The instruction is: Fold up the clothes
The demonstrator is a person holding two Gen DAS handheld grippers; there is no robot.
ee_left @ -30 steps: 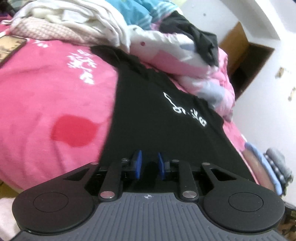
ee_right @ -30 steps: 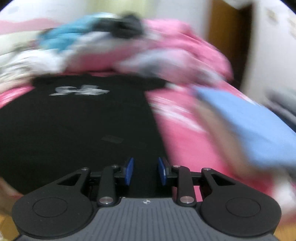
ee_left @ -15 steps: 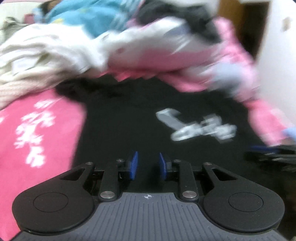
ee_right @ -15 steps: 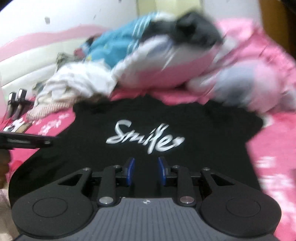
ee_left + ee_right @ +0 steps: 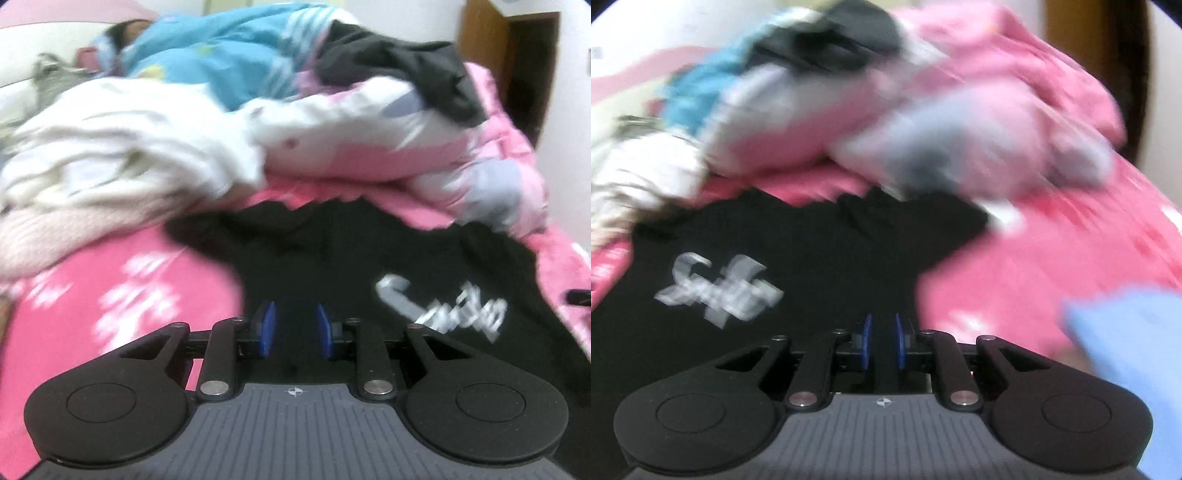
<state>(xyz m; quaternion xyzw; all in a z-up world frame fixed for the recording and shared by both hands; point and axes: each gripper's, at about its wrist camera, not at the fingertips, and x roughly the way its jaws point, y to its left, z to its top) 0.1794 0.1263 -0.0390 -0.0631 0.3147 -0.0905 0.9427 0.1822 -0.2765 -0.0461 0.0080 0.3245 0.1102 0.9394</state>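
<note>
A black T-shirt (image 5: 369, 258) with white script lettering (image 5: 443, 306) lies flat on the pink bedspread (image 5: 110, 295). My left gripper (image 5: 293, 325) hovers over the shirt's left side near its left sleeve, jaws apart and empty. In the right wrist view the shirt (image 5: 812, 258) and its lettering (image 5: 716, 288) are blurred. My right gripper (image 5: 882, 339) is over the shirt's right side near its right sleeve, jaws slightly apart with nothing between them.
A heap of clothes and quilts (image 5: 258, 122) is piled beyond the shirt's collar, with a dark garment (image 5: 406, 70) on top. A light blue folded item (image 5: 1126, 332) lies on the bed at the right. A brown doorway (image 5: 517, 55) stands behind.
Both grippers have moved from the shirt's hem up along it toward the sleeves. The left view has swung left, the right view right. Both stay empty.
</note>
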